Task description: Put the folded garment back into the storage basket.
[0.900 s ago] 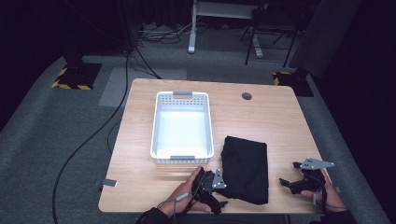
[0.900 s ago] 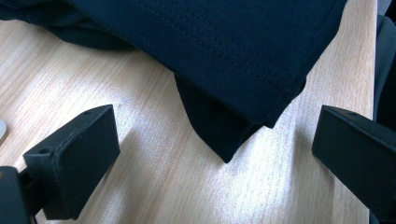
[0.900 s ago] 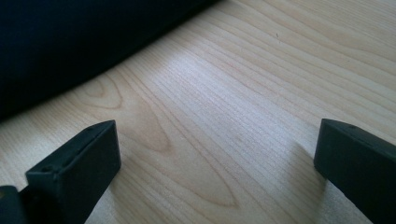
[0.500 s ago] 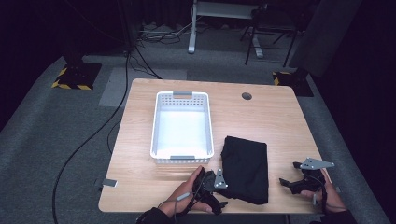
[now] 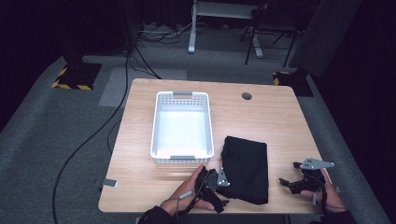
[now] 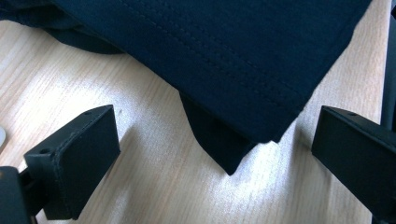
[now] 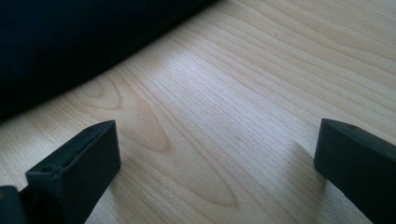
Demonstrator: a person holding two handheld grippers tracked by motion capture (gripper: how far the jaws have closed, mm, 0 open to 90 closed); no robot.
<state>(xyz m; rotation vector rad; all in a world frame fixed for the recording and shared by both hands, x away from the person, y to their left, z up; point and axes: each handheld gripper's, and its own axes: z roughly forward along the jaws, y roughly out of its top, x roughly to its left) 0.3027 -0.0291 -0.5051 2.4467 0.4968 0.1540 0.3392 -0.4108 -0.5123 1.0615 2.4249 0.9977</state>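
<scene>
A folded black garment [image 5: 246,168] lies on the wooden table [image 5: 266,116] to the right of a white plastic basket [image 5: 182,128]. My left gripper [image 5: 223,193] sits at the cloth's near left corner, jaws open; in the left gripper view that corner [image 6: 243,84] lies just ahead of the wide-apart jaws, with nothing between the pads. My right gripper [image 5: 290,183] stands open near the table's front right edge, a little right of the cloth. In the right gripper view the cloth's dark edge [image 7: 70,46] is at upper left, beyond bare wood.
The basket is empty and stands mid-table. A round cable hole [image 5: 246,96] is at the far side. The floor beyond holds a cable [image 5: 93,135], yellow-black marked bases [image 5: 74,77] and desk legs [image 5: 191,32].
My left gripper has edged slightly closer to the cloth's near left corner. The right gripper has stayed where it was.
</scene>
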